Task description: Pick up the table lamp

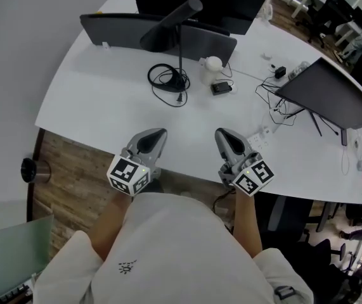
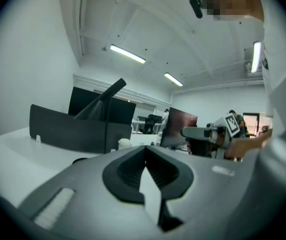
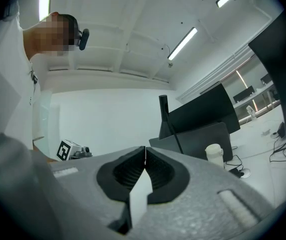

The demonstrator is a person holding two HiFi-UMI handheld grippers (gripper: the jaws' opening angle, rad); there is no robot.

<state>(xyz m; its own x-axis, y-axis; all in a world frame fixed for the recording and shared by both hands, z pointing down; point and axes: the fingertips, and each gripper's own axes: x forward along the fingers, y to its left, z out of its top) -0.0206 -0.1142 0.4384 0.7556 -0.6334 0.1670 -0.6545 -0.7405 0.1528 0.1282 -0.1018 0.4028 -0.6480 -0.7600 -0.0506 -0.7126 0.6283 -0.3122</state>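
Well short of the table lamp (image 1: pixel 168 33), which is standing on the bench (image 1: pixel 92 106), the left tool (image 1: pixel 155 135) and right tool (image 1: pixel 225 135) are hovering pinched shut and empty, so the picking up is not starting yet.

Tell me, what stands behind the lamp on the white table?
A low dark panel stands right behind the lamp, with a black screen further back. The lamp's head covers the middle of the panel, and the panel hides whatever lies right behind it.
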